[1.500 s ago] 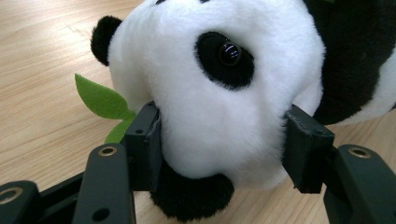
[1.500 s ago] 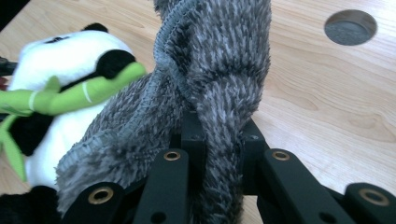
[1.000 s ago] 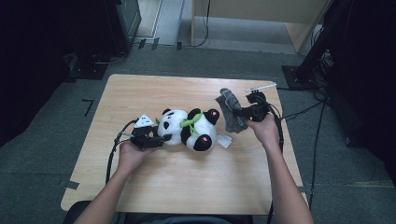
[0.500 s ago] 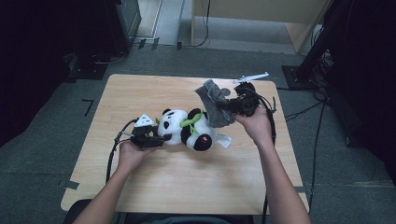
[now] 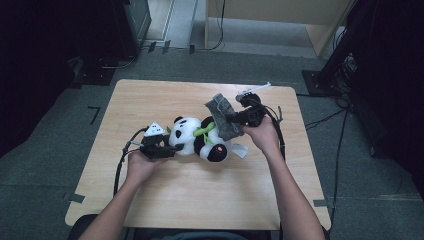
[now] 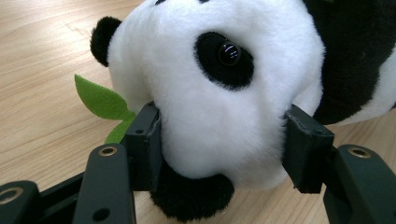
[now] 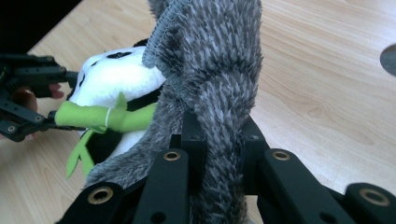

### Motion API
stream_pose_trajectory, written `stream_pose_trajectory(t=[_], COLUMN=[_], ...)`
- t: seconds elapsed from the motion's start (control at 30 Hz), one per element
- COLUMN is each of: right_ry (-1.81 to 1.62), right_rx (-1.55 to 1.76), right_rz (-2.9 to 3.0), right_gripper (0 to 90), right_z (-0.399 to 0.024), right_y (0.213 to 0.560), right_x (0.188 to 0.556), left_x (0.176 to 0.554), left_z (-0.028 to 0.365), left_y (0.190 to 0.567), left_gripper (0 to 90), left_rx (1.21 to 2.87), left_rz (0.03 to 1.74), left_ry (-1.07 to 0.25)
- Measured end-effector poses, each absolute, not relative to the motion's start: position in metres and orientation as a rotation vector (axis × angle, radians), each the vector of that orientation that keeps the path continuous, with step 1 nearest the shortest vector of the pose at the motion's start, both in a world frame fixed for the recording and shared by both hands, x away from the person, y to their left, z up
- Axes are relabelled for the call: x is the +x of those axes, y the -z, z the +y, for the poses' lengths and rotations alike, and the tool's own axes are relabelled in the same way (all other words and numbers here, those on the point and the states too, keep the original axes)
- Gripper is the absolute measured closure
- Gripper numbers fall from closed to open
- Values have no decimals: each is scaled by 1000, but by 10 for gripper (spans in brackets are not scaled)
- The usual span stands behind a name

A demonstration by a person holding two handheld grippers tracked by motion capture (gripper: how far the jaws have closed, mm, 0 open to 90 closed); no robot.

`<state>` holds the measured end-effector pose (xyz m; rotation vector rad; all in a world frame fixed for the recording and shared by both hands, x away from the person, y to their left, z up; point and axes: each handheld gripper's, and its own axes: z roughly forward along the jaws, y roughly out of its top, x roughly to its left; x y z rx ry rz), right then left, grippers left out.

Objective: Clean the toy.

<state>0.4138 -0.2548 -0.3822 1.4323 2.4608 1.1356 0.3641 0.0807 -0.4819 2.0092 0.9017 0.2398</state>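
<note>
Wooden tabletop (image 5: 150, 200): left gripper (image 5: 167, 148) clamps the panda's head (image 6: 219, 88) while right gripper (image 5: 235, 120), pinching grey cloth (image 5: 223, 117), has swung from three o'clock over its body.

— Where is the left gripper (image 5: 167, 148)?

— Low over the table, held in the person's left hand (image 5: 141, 165), with the forearm coming in from the bottom edge. Its jaws stand partly apart, pads pressed on both sides of the panda toy's head (image 6: 219, 93).

— And the right gripper (image 5: 235, 120)?

— Held higher in the right hand (image 5: 262, 136), arm stretched forward, wrist angled inward. Its jaws are pinched nearly together on a fold of grey furry cloth (image 7: 219, 93).
</note>
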Motion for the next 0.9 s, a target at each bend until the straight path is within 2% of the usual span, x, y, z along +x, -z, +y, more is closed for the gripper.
stream_pose_trajectory(t=[0.67,0.9], right_ry=[-1132,-1106], right_rx=[1551,1596], right_rz=[2392,2368], right_gripper=[789,789], right_z=[-292,-305], right_y=[397,403], right_x=[413,411], left_x=[366,368], left_z=[82,83], left_y=[482,483], left_gripper=[389,347], left_rx=[1998,1979], left_rz=[905,919], left_ry=[-212,-185])
